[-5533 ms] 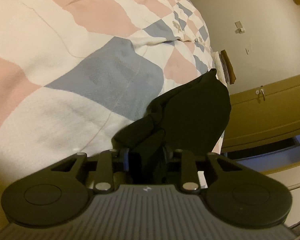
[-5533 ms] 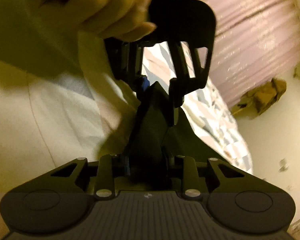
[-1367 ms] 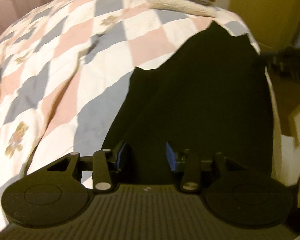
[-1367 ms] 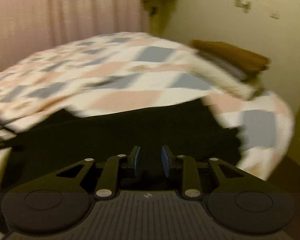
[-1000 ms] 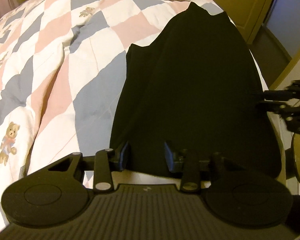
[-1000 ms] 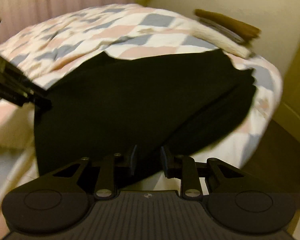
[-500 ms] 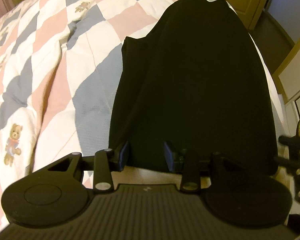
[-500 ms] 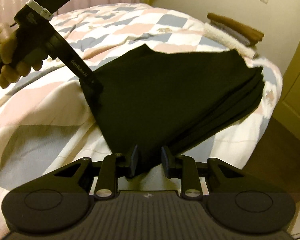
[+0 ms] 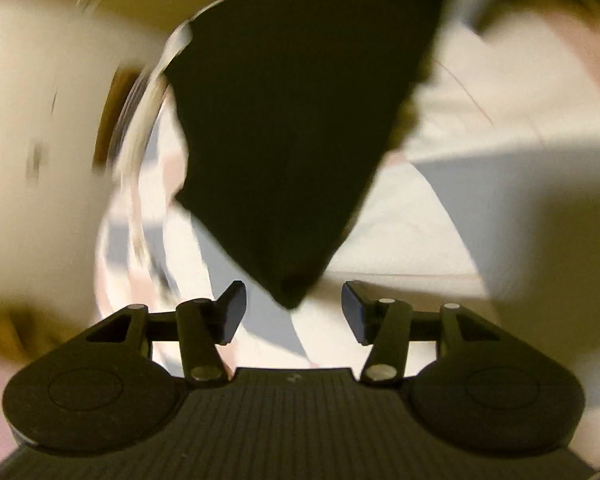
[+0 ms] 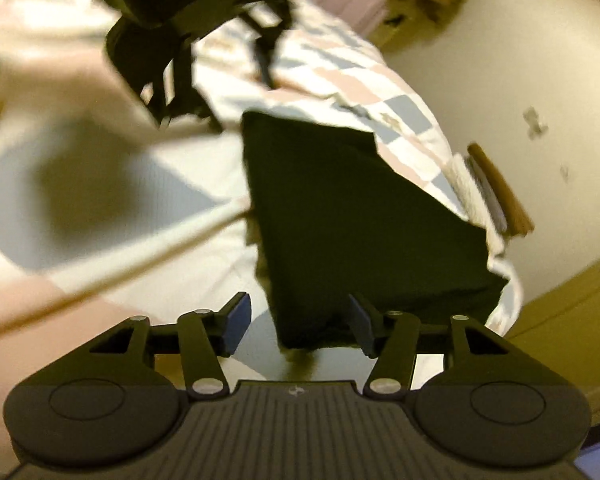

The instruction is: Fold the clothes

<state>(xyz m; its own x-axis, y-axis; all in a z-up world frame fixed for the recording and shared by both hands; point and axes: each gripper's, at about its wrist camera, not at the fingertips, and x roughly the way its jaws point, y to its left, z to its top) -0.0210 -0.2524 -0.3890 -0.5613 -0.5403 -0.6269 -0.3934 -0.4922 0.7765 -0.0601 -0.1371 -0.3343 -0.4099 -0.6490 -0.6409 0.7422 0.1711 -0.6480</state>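
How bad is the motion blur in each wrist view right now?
Left wrist: heavy smear on the quilt and background; black garment edges soft. Right wrist: milder; left gripper up top smeared, garment fairly crisp. Both cameras' own fingers sharp.

No legible text, labels, brands, numbers or signs appear in either view; motion blur obscures most surfaces.

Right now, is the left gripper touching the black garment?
Apart. The left wrist view shows the left gripper with jaws spread wide, and the black garment has its corner ending between them with quilt visible on both sides.
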